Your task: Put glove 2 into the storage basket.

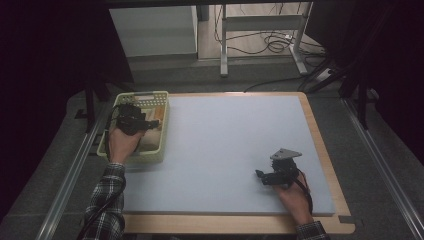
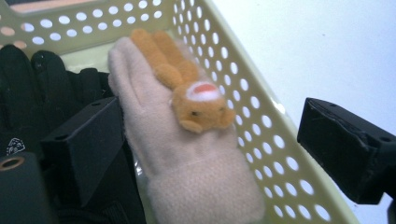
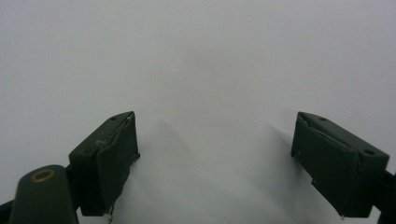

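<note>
A pale yellow perforated basket [image 1: 163, 131] stands at the left edge of the table. In it lies a beige mitten [image 2: 187, 172] with an orange plush animal [image 2: 196, 100] on its back; a black glove [image 2: 32, 79] lies beside it. My left gripper [image 1: 145, 121] hovers over the basket, open. In the left gripper view its jaws stand wide on either side of the mitten without pressing it [image 2: 210, 126]. My right gripper [image 1: 260, 175] rests low over the mat at the front right, open, with nothing between its jaws [image 3: 215, 140].
A light blue-grey mat [image 1: 225, 140] covers the wooden table [image 1: 325, 150]. The basket's holed wall [image 2: 261, 121] runs close beside the left gripper's right jaw. Beyond the table stand desk legs and loose cables [image 1: 270, 42] on the floor.
</note>
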A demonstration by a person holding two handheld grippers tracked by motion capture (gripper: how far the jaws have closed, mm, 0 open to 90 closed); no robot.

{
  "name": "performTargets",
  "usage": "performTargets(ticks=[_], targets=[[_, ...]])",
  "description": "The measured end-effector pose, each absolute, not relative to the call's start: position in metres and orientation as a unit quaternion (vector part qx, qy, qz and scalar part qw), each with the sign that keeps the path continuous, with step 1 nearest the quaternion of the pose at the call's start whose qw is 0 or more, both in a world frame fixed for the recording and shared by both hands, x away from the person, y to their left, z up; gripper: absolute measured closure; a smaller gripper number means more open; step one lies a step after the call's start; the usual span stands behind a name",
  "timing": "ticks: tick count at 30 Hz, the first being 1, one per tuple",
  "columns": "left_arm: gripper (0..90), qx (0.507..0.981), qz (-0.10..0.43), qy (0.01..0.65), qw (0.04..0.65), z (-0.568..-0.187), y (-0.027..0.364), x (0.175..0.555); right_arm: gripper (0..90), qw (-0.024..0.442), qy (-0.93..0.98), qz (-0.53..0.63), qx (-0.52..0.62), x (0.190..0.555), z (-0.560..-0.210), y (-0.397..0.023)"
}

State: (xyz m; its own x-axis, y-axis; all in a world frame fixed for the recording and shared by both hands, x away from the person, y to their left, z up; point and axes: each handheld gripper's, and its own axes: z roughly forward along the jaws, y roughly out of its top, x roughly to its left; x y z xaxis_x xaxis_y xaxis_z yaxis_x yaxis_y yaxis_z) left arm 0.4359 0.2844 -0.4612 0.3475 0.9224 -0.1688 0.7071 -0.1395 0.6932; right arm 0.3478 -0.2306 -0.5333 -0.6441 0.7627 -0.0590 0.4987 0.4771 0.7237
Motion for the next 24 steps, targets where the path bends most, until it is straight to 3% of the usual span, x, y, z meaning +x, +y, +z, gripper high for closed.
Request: performTargets(ticks=[7, 24], targets=[[2.7, 0.754, 0.159, 0.529, 0.355, -0.456, 0.281, 0.425, 14.2, 0.191, 0.838, 0.346, 0.376, 0.348, -0.533, -0.230], [1.1, 0.771, 0.163, 0.495, 0.365, -0.449, 0.280, 0.401, 14.2, 0.192, 0.838, 0.346, 0.376, 0.348, -0.533, -0.230]])
